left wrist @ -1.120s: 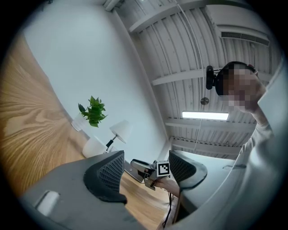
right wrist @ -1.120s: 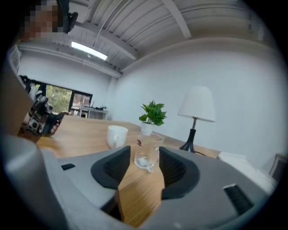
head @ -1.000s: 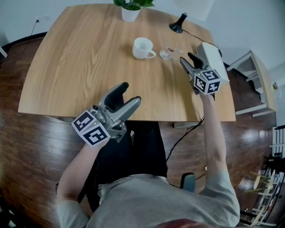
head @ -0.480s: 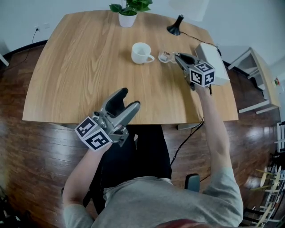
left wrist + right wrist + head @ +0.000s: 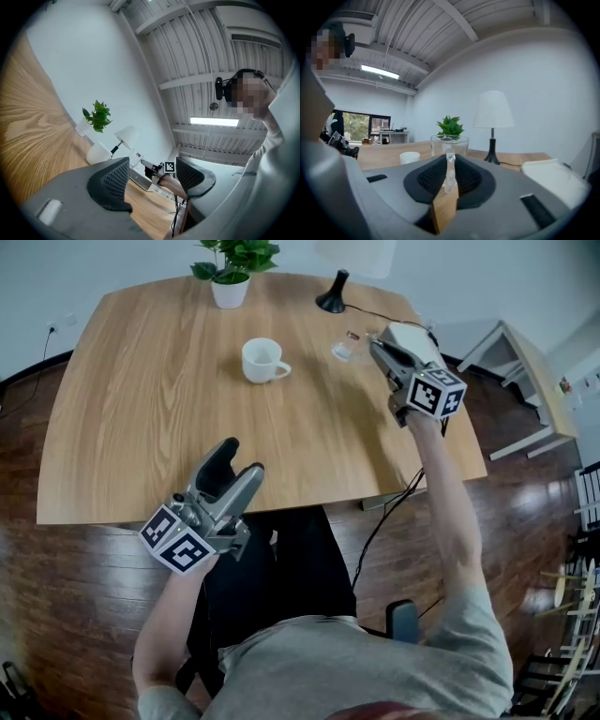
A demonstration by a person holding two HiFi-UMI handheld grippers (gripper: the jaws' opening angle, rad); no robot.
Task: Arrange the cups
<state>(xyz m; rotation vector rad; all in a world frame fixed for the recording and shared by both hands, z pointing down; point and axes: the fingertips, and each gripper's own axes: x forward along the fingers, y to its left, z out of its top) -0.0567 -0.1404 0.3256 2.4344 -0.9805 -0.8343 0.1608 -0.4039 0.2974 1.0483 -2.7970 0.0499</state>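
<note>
A clear glass cup [image 5: 343, 351] [image 5: 450, 142] hangs just above the wooden table [image 5: 141, 409] at its far right. My right gripper [image 5: 375, 345] [image 5: 450, 180] is shut on its handle; the jaws have just closed on it. The white cup [image 5: 262, 360] [image 5: 409, 157] [image 5: 98, 152] stands upright in the middle of the table's far half, left of the glass cup. My left gripper [image 5: 230, 460] [image 5: 152, 176] is open and empty above the table's near edge, tilted upward.
A potted plant [image 5: 232, 277] [image 5: 450, 125] and a black-footed lamp [image 5: 331, 301] [image 5: 493, 117] stand along the far edge. A white box [image 5: 408, 332] lies at the right edge, under my right gripper. A small side table [image 5: 525, 371] stands off to the right.
The right gripper's jaws, open beside the glass cup a second ago, closed on its handle and rose with it. The left gripper kept still.
</note>
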